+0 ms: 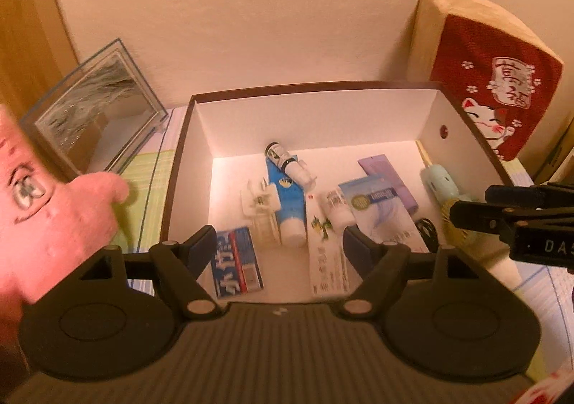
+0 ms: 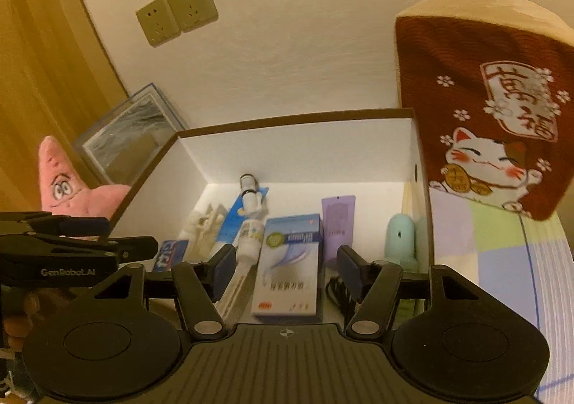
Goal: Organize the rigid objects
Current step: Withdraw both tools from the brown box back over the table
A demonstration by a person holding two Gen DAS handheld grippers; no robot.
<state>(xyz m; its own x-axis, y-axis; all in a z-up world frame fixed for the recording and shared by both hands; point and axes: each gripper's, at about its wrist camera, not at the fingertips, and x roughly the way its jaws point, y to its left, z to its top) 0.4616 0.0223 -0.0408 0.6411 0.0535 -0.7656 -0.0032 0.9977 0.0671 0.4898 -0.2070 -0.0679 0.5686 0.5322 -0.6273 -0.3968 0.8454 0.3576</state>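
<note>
hovering above the white box [image 1: 201, 131], the left tool [image 1: 278, 246] had its jaws apart with nothing between them; the right tool [image 2: 285, 266] likewise gaped empty. inside the box lay a blue-and-white carton [image 2: 290, 260], a purple packet [image 2: 337, 221], a white bottle [image 1: 290, 164], a blue tube [image 1: 287, 203] and a mint-green gadget [image 2: 401, 235]. a pink plush [image 2: 68, 189] sat just outside the box's left wall.

box [image 1: 315, 90] brown rim, white inside; plush star [image 2: 68, 189] pink; cushion [image 2: 495, 110] red, white cat print
</note>
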